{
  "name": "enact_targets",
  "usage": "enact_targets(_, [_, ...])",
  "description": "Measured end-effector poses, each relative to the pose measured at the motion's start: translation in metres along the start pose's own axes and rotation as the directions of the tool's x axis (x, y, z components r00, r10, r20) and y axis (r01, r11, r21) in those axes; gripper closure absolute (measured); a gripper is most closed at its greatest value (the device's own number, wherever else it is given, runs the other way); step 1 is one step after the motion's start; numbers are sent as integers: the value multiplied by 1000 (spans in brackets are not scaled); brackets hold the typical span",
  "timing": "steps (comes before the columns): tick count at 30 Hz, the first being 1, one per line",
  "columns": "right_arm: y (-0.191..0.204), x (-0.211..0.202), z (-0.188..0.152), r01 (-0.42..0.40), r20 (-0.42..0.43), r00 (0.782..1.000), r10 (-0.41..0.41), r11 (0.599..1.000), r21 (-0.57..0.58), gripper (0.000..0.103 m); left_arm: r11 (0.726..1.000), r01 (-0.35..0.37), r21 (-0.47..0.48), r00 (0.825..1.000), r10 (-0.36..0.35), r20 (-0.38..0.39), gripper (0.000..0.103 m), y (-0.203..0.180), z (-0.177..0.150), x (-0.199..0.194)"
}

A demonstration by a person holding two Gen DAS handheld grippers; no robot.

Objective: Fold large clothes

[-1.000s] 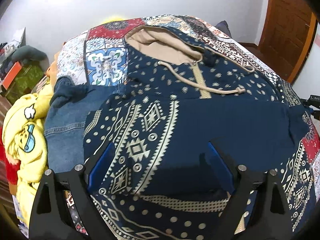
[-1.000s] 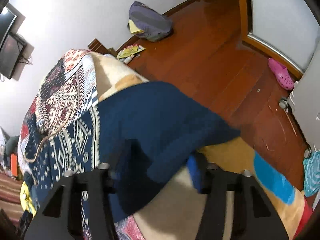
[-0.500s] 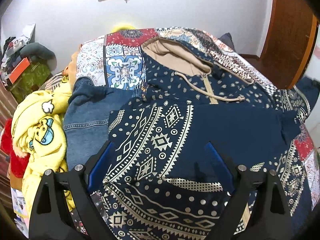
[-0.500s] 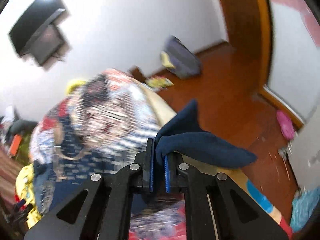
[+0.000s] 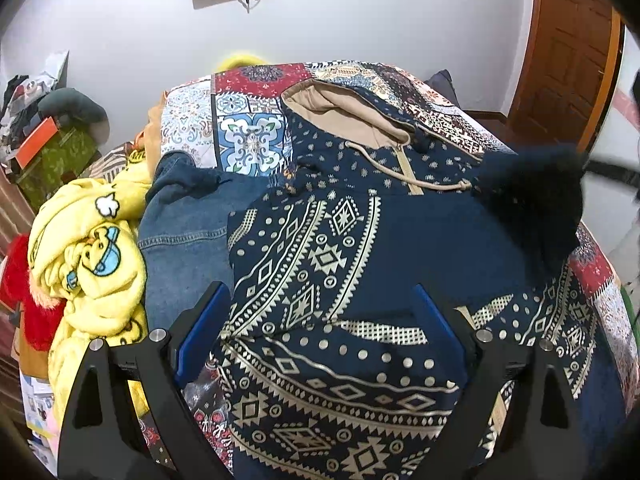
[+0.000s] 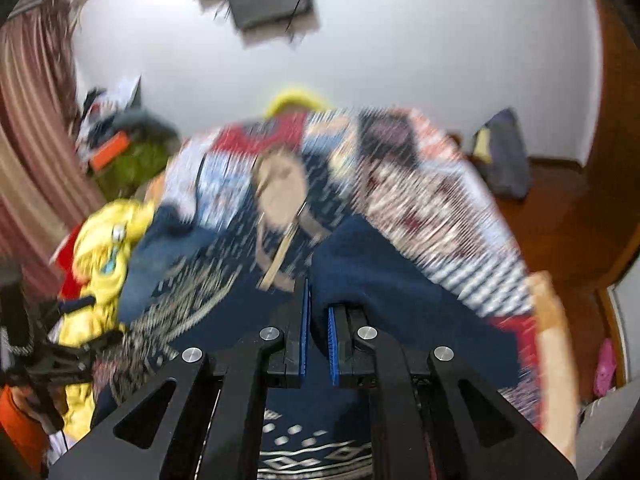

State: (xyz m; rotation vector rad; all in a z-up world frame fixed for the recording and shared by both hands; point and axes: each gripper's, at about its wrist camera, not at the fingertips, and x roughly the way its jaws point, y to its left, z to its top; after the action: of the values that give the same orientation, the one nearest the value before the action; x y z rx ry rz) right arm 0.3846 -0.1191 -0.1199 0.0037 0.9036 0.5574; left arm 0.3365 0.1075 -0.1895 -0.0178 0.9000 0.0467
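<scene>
Blurrily, the right gripper (image 6: pixel 318 320) pinches the hoodie's (image 5: pixel 360 248) navy sleeve (image 6: pixel 380 280)

Hoodie (image 5: pixel 400 248) soft matt cloth w/ shiny print; jacket (image 5: pixel 180 240) denim; door (image 5: pixel 568 52) glossy wood.

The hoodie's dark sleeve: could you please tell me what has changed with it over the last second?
The right gripper closed on the plain navy sleeve and swung it up off the bed's edge and in over the patterned hoodie. The left gripper stayed open above the hoodie's folded front; the denim garment lay untouched.
</scene>
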Motion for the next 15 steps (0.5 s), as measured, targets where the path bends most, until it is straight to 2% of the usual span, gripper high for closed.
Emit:
enact_targets(5, [9,56,-35,4,-153,988,2,999,39,96,1000,13,17,1000,-13,-23,11,-1,-5,-1])
enact_targets(8, [5,69,-47,7,-233,972,12,996,83,93,999,14,47,1000,-13,-27,11,-10,-3,-1])
enact_targets(11, [-8,62,-55,-17,-287,956,54,991,130,85,997,26,77,999,-25,-20,11,-24,4,-4])
enact_targets(13, [-13,44,-60,-45,-271,959,84,988,146,84,994,41,105,999,-40,-9,11,-39,12,-5])
enact_targets(15, [-22,24,-61,-57,-246,965,93,988,147,76,989,62,135,998,-63,1,11,-57,21,-7])
